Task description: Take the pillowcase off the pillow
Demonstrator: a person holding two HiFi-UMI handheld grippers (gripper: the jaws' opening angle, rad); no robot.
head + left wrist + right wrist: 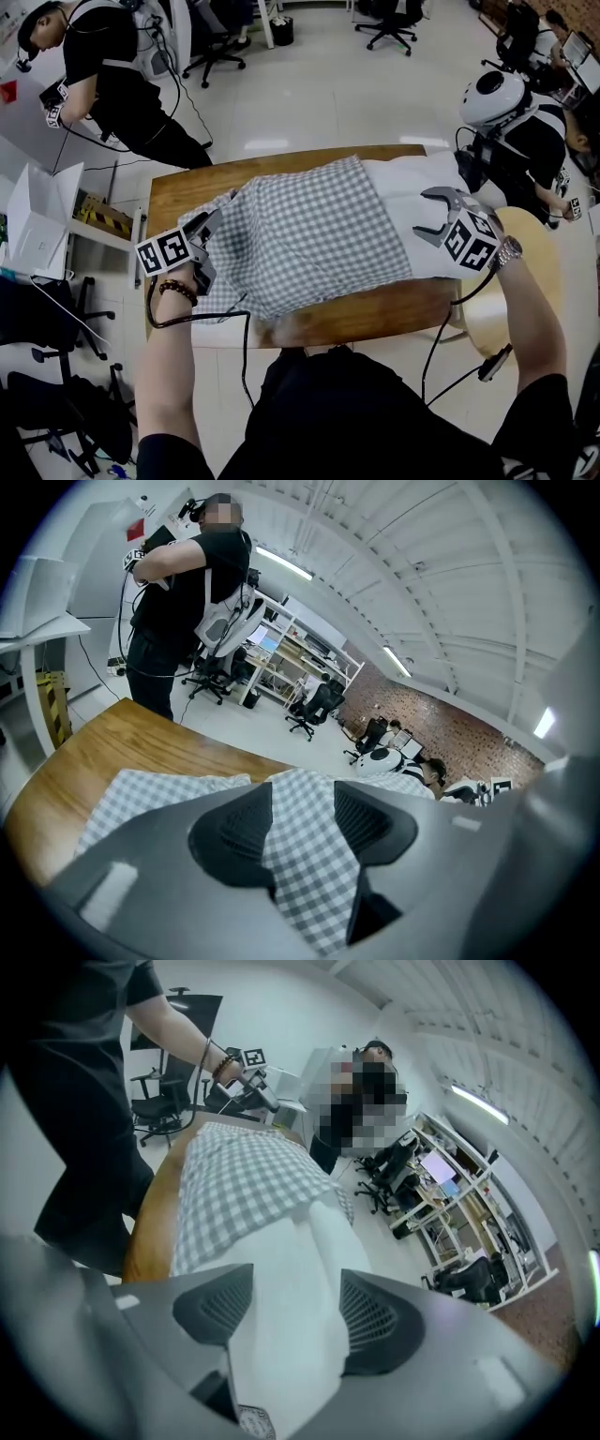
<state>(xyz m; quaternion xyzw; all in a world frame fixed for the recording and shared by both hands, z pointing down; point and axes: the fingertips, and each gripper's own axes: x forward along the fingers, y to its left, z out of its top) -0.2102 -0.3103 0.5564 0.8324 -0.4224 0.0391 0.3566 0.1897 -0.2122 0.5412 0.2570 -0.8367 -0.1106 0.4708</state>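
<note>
As the pillowcase [309,234] covered only the left part of the pillow [412,183] on the table [375,314], the white right end lay bare. The left gripper [208,249] had its jaws apart with checked cloth between them. The right gripper [427,214] had its jaws apart around the bare end.

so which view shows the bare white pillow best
The head view: the pillow lies on the table, partly out of the checked pillowcase. The right gripper view shows only its end between open jaws; the left gripper view shows mostly pillowcase.
</note>
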